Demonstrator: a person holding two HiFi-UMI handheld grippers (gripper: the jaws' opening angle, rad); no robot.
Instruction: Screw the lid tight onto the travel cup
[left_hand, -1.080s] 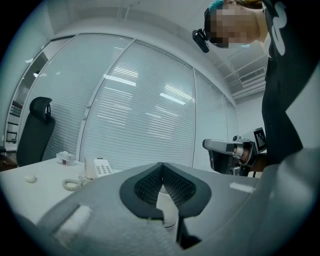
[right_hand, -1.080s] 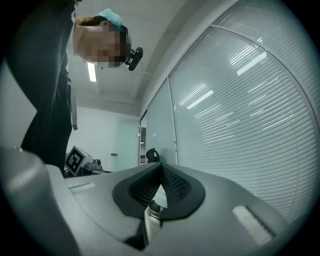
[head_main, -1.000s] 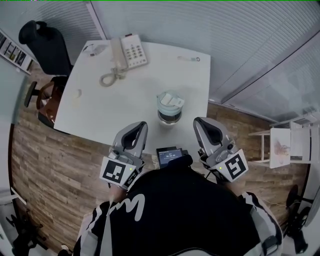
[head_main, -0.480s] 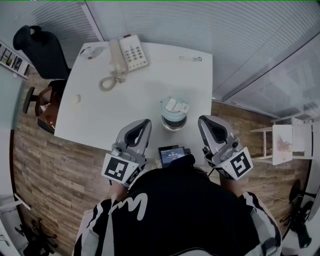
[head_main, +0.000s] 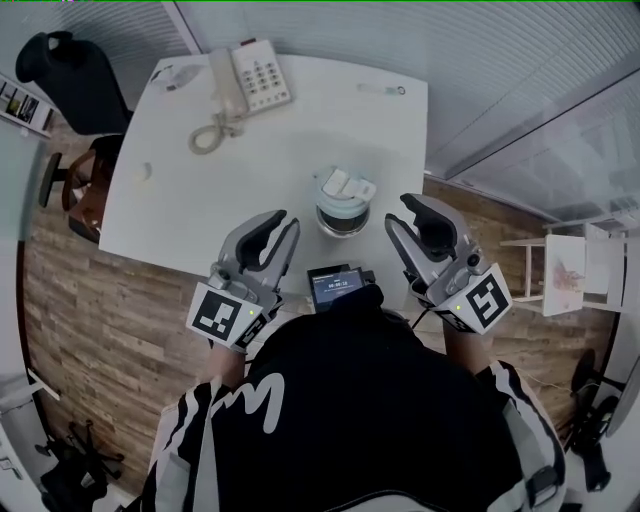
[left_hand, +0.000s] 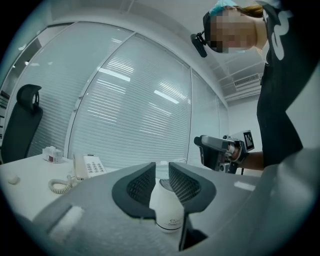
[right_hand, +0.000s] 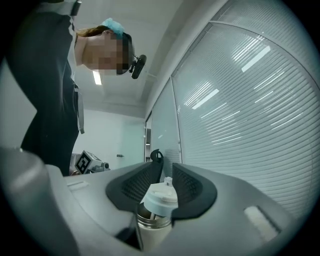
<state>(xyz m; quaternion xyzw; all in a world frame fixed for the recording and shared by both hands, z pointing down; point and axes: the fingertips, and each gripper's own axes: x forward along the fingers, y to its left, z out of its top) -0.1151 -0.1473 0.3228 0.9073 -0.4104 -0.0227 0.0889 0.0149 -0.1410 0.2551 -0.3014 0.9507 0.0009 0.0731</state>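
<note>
Nearest, the left gripper (head_main: 280, 224) and the right gripper (head_main: 402, 212) are pointing over the near edge of the white table (head_main: 270, 150). A small device with a lit screen (head_main: 335, 285) is sitting between them. Both sets of jaws have just been opening and are now standing slightly apart, with nothing between the pads.

Just beyond, the travel cup (head_main: 340, 218) is standing upright on the table, between the two grippers and apart from both. Its pale lid (head_main: 345, 186) is resting on the mouth. In the right gripper view the cup's steel rim is showing under the lid (right_hand: 161, 197), and the cup (right_hand: 152, 227) is filling the gap ahead of the jaws. In the left gripper view the cup (left_hand: 167, 210) is likewise showing through the gap, with nothing in the way.

Farther off, a corded telephone (head_main: 250, 80) is lying near the far edge. A dark office chair (head_main: 70, 75) is standing beyond the table's far left corner, and slatted blinds (head_main: 330, 30) are closing off the back.
</note>
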